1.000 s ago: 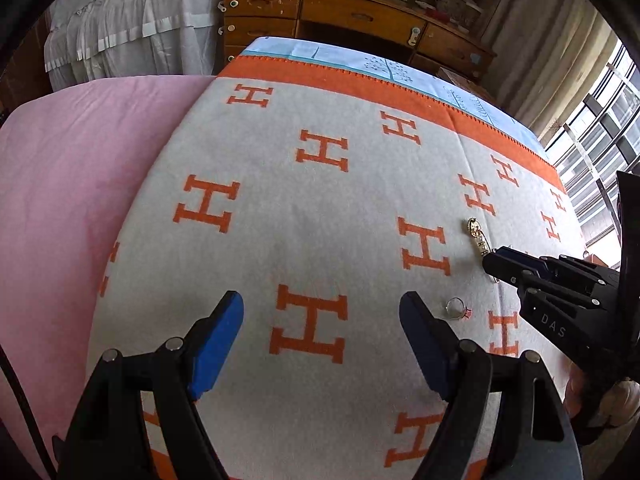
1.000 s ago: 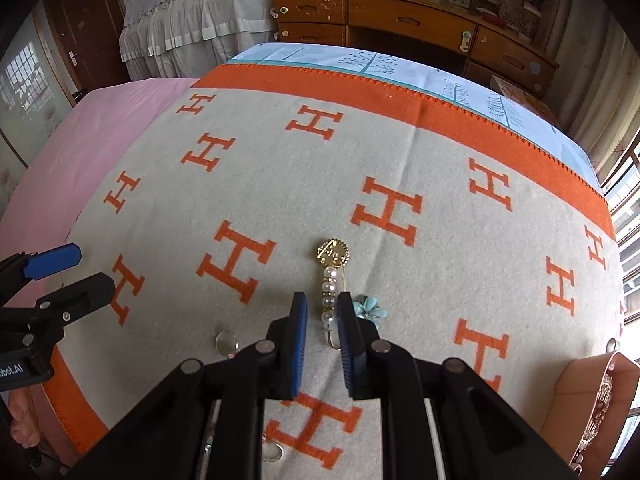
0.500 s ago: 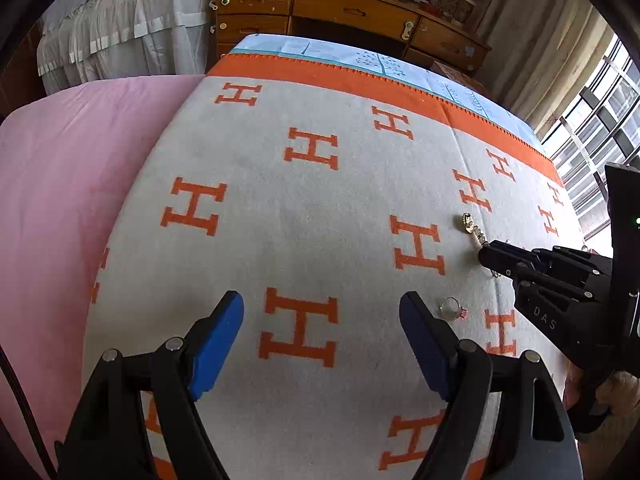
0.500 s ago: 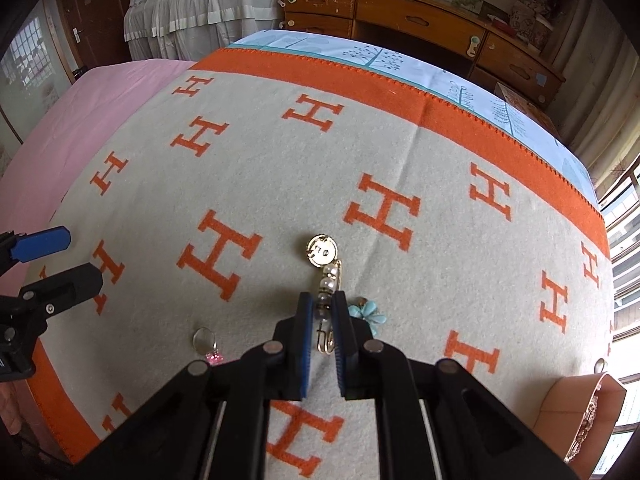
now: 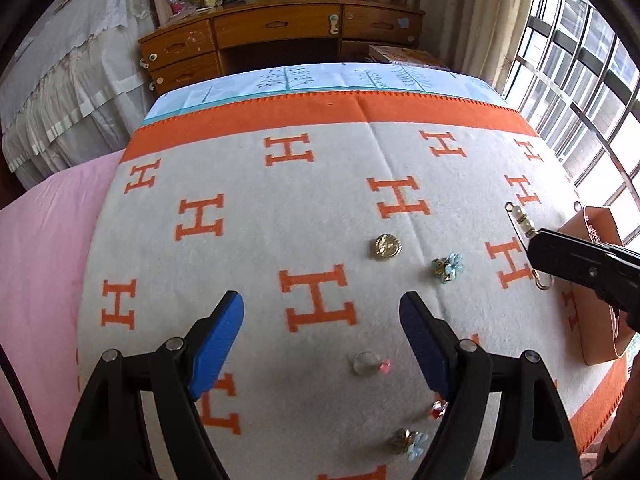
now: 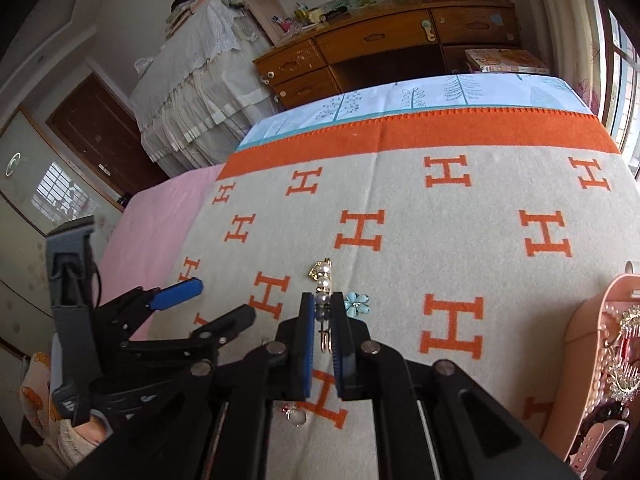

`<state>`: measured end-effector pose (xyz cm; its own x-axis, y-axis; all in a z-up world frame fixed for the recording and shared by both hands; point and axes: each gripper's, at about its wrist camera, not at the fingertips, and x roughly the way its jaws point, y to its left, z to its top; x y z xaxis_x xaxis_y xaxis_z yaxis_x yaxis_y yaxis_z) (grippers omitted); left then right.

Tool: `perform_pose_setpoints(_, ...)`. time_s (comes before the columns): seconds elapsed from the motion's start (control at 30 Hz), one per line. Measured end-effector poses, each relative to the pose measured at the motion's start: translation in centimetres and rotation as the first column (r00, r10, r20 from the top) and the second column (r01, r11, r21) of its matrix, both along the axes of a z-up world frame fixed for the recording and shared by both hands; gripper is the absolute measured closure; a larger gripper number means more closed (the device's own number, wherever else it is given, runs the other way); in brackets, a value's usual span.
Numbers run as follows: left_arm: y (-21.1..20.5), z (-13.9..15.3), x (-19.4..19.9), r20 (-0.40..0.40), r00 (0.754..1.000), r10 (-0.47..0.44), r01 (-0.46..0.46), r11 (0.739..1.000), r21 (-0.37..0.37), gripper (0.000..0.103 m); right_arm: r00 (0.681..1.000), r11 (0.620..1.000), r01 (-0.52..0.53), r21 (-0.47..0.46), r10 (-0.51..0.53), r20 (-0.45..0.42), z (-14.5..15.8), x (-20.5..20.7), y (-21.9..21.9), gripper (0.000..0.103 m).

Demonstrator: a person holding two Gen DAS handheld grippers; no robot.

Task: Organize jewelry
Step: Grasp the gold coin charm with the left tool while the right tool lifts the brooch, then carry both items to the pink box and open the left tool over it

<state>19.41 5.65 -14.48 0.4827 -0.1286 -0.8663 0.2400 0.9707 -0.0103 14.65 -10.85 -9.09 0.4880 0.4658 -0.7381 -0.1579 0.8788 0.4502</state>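
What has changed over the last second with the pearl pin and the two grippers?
The right gripper closed on the pearl pin and lifted it off the blanket; the gold coin charm that lay at its tip stayed behind. The left gripper swung toward the jewelry, so the clear ring now lies between its open fingers. The blue flower earring and pink jewelry box stayed put.

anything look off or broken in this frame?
Possibly. The right gripper is shut on the pearl pin, while a round gold charm lies loose on the blanket. It may have detached from the pin; cannot confirm.
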Motion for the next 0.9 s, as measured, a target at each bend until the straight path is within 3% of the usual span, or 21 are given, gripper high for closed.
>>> perform_pose_setpoints(0.13,-2.5,-0.6,1.2,0.021,0.999,-0.034,0.034,0.999,0.01,0.026,0.999,0.999,0.019,0.044,-0.021,0.041,1.4,-1.5,-1.9,0.096)
perform_pose_setpoints(0.23,-3.5,-1.4,2.0,0.008,0.999,-0.035,0.035,0.999,0.012,0.037,0.999,0.996,0.009,0.084,-0.013,0.046,1.5,-2.3,-2.9,0.096)
perform_pose_setpoints(0.37,-4.4,-2.6,2.8,-0.008,1.0,-0.011,0.011,0.998,0.055,0.041,0.999,0.993,-0.002,0.116,-0.003,0.051,1.2,-3.1,-3.9,0.096)
perform_pose_setpoints(0.47,-4.6,-3.3,3.1,-0.029,1.0,-0.008,0.01,0.999,0.051,0.053,0.998,0.992,-0.009,0.128,0.001,0.059,1.1,-3.4,-4.3,0.096)
perform_pose_setpoints(0.6,-5.1,-3.2,3.2,-0.021,1.0,-0.007,0.008,0.998,0.06,0.058,0.998,0.99,-0.008,0.141,0.0,0.061,0.7,-3.2,-5.0,0.096)
perform_pose_setpoints(0.7,-5.3,-3.2,3.2,-0.024,1.0,-0.014,0.015,0.999,0.05,0.07,0.998,0.988,-0.007,0.153,-0.002,0.058,0.4,-3.2,-5.3,0.096)
perform_pose_setpoints(0.77,-5.5,-3.1,3.1,-0.031,0.999,-0.025,0.026,0.999,0.032,0.087,0.998,0.987,0.0,0.159,-0.01,0.059,0.2,-3.4,-5.6,0.096)
perform_pose_setpoints(0.9,-5.9,-3.2,3.0,-0.009,0.999,-0.031,0.031,0.998,0.052,0.087,0.998,0.985,0.018,0.171,-0.029,0.059,0.0,-3.6,-6.2,0.096)
